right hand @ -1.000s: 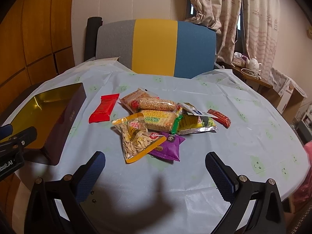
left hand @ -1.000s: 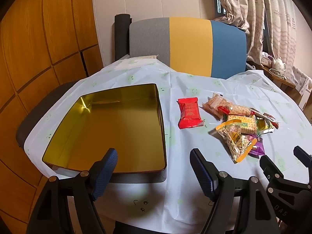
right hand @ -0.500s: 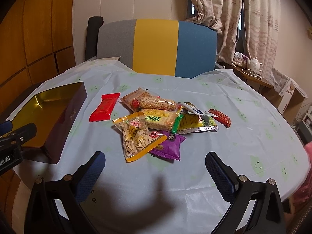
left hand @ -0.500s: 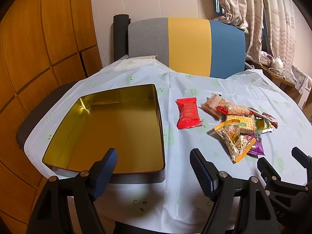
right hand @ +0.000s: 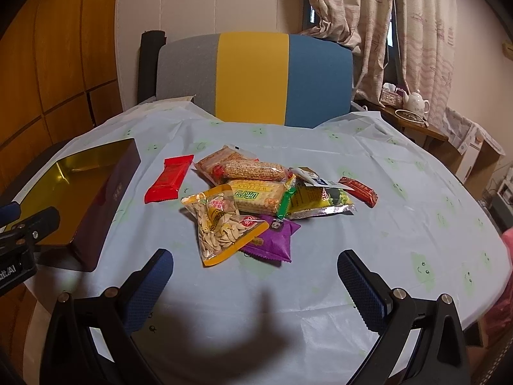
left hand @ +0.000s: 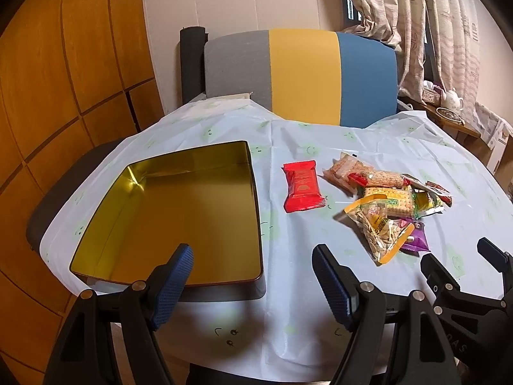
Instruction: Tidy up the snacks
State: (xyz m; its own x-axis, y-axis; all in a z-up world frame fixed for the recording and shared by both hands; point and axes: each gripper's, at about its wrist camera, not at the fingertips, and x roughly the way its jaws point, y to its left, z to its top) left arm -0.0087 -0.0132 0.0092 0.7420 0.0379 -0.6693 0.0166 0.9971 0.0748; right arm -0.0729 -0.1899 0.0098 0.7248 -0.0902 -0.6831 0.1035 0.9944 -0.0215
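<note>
Counts, approx. where pkts overlap: 1 gold tin [left hand: 179, 211], nothing in it. Snack pkts on the tablecloth [right hand: 400, 224]: 8 visible, i.e. 1 red pkt [right hand: 169, 179] lying apart, 1 seed bag [right hand: 221, 221], 1 purple pkt [right hand: 272, 240], 1 green-label cracker pkt [right hand: 255, 196], 1 puffed-rice bar [right hand: 255, 170], 1 clear biscuit pkt [right hand: 213, 162], 1 yellow foil pkt [right hand: 315, 203], 1 small dark-red bar [right hand: 359, 190]. Also 1 tri-colour chair [right hand: 253, 73], 1 teapot [right hand: 416, 100], 2 grippers: left gripper [left hand: 253, 276], right gripper [right hand: 256, 279].

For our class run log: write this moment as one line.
left gripper: open, idle | right gripper: open, idle | gold rectangular metal tin: empty | mixed snack packets: heaped on tablecloth, none sorted
</note>
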